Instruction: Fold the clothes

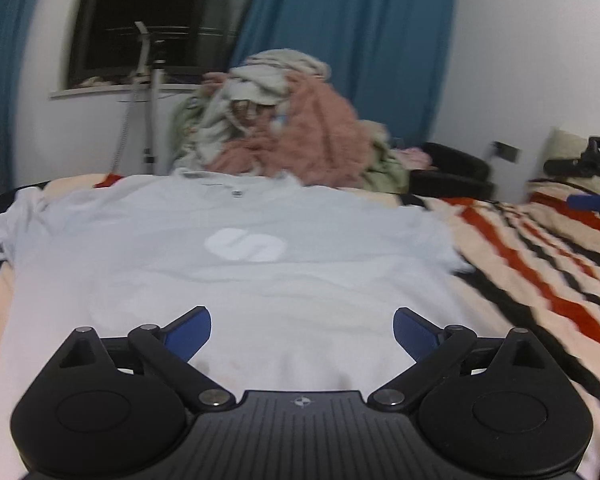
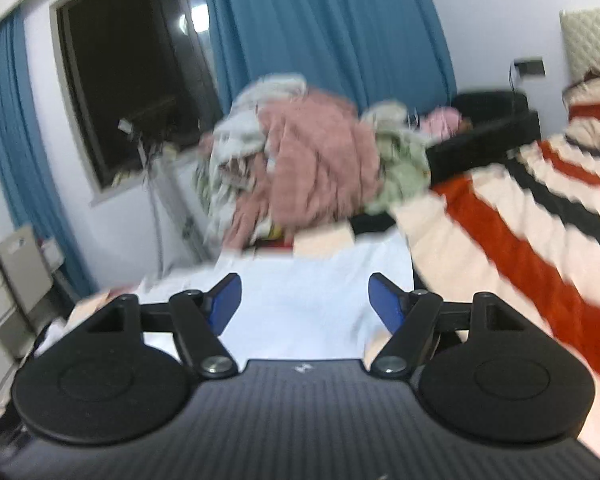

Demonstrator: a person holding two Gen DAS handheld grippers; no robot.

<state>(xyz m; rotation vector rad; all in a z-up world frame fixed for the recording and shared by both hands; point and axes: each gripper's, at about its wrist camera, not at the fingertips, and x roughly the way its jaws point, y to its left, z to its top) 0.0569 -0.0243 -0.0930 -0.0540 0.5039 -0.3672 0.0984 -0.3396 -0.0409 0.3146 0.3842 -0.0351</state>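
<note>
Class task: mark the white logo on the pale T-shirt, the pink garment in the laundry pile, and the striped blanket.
white logo (image 1: 245,245), left wrist view, its middle.
pink garment (image 2: 320,156), right wrist view, its front.
striped blanket (image 1: 540,264), left wrist view, a bare stripe.

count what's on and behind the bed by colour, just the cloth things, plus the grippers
pale blue t-shirt, spread flat: 1
striped blanket, cream, red and black: 1
heap of clothes, pink, white and green, pieces too tangled to count: 1
blue curtains: 2
left gripper and right gripper, both open: 2
total: 7
</note>
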